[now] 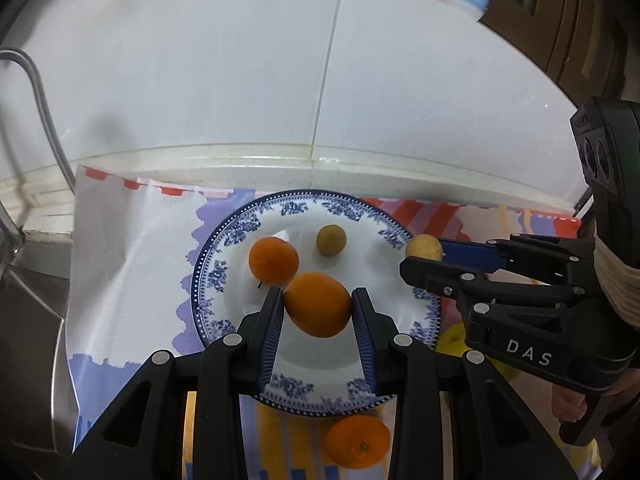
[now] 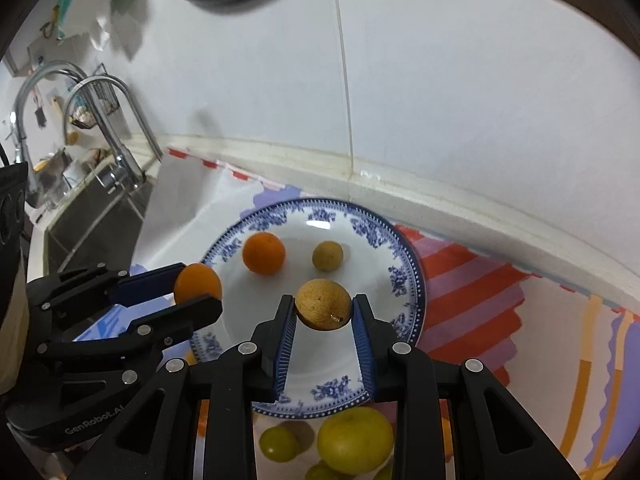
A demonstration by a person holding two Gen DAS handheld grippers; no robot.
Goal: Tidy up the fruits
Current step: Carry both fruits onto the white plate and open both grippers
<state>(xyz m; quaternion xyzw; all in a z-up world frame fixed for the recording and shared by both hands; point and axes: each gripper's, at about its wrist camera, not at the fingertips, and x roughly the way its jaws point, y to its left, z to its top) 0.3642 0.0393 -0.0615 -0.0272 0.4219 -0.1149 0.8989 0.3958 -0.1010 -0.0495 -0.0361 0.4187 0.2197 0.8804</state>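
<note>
My left hand-held gripper (image 1: 317, 298) pinches an orange (image 1: 318, 304) above the blue-patterned plate (image 1: 400, 394). My right hand-held gripper (image 2: 324, 306) pinches a tan fruit (image 2: 324, 304) over the same plate. Below both, a colourful cloth (image 2: 472, 280) covers the desk; white tiled wall (image 1: 240, 60) ahead, faucets (image 2: 108, 128) far left.

Both grippers, left gripper (image 1: 318, 300) and right gripper (image 2: 324, 308), are black plastic linkages with silver rivets and ribbed blue finger pads (image 1: 270, 340); white "DAS" lettering (image 1: 529, 356) marks the right one's body.
</note>
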